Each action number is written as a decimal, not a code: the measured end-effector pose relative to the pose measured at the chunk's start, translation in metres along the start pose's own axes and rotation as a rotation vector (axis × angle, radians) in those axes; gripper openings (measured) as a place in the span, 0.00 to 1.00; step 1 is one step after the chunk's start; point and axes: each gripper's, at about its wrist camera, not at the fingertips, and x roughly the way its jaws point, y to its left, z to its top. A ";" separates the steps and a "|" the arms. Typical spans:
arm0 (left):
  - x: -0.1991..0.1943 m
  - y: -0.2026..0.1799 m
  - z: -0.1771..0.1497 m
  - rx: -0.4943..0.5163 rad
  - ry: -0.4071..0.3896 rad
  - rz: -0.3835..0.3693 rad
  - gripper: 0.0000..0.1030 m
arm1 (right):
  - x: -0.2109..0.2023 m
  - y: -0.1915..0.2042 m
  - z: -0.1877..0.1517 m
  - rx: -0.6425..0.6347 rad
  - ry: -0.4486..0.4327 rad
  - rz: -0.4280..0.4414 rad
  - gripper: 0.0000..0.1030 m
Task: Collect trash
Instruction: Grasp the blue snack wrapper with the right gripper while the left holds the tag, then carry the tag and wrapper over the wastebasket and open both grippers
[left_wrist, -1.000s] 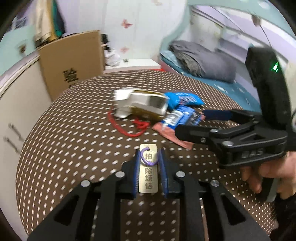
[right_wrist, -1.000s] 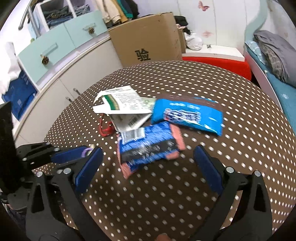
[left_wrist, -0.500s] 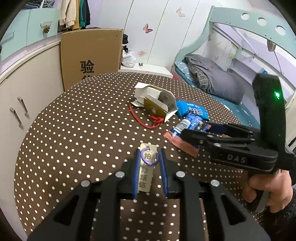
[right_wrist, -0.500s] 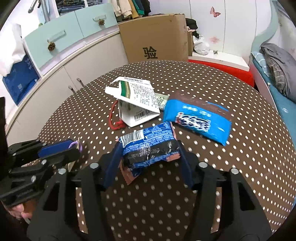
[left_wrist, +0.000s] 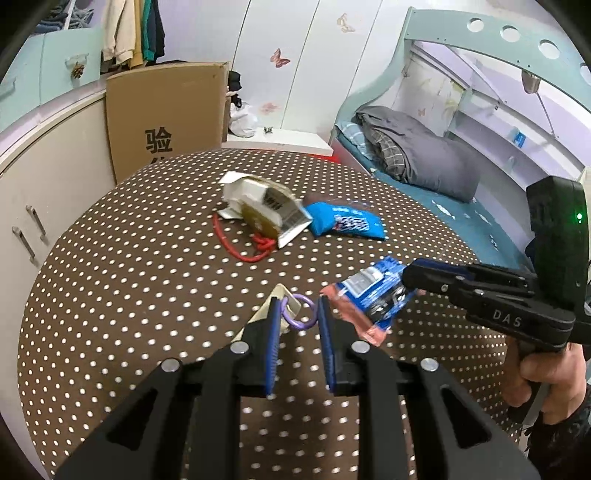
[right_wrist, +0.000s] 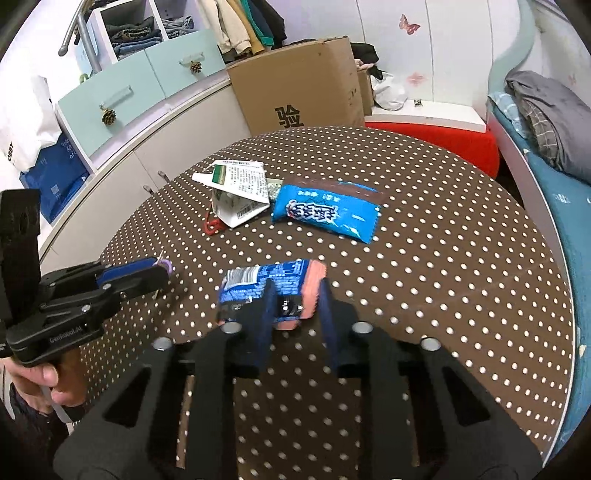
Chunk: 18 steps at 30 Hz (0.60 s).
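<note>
My left gripper is shut on a beige tag with a purple ring, held above the dotted brown round table. It also shows in the right wrist view. My right gripper is shut on a crumpled dark blue and pink snack wrapper, lifted off the table; the wrapper also shows in the left wrist view. On the table lie a light blue snack bag, a torn white carton and a red cord.
A cardboard box leans on white cabinets behind the table. A bed with grey bedding is at the right. A red stool stands beyond the table's far edge.
My right gripper closed on the dark blue wrapper and lifted it off the table toward me. My left gripper rose with the tag, which now sits tilted in the jaws.
</note>
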 end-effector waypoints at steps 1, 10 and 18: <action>0.001 -0.004 0.000 0.001 0.001 -0.005 0.19 | -0.001 0.000 -0.001 0.000 0.000 0.008 0.10; -0.008 -0.005 -0.001 0.000 -0.003 0.015 0.19 | -0.005 0.018 0.000 -0.182 0.010 0.024 0.84; -0.020 0.010 -0.009 -0.020 -0.001 0.034 0.19 | 0.043 0.049 0.002 -0.572 0.200 0.020 0.82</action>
